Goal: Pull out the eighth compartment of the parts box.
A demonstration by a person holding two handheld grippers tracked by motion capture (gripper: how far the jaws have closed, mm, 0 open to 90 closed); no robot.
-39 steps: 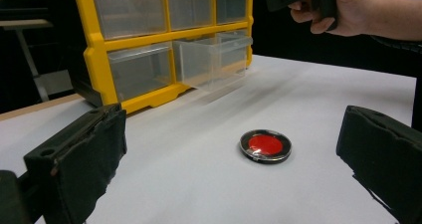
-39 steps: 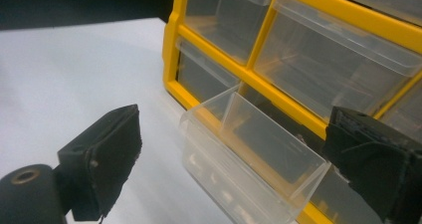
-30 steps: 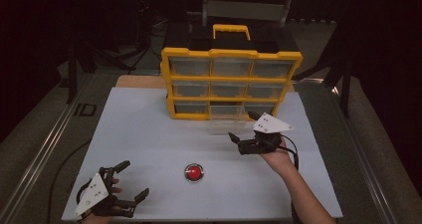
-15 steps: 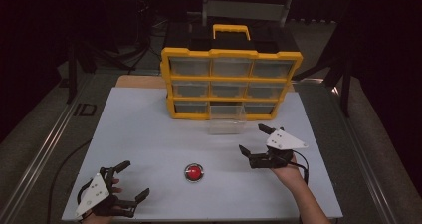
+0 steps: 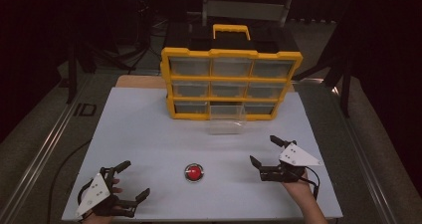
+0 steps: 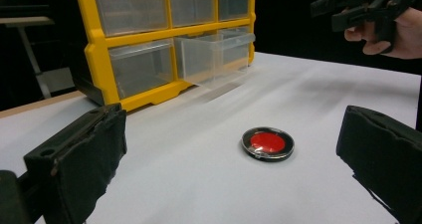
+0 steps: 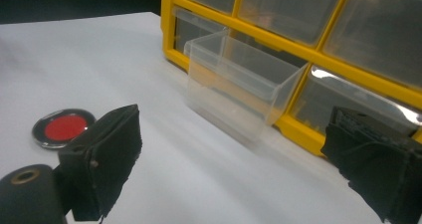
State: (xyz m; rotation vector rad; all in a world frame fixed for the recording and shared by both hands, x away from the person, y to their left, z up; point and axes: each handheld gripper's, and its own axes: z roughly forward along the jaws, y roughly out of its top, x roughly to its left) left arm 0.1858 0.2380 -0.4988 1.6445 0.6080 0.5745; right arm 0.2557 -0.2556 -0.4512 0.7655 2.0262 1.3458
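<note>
Both grippers, left (image 5: 133, 181) and right (image 5: 262, 152), gaped empty; right should approach red disc (image 5: 193, 172) at its 9 o'clock, low and level.

One yellow organizer (image 5: 231, 84) (nine drawers, one open), one red disc (image 5: 193, 172), two grippers
</note>
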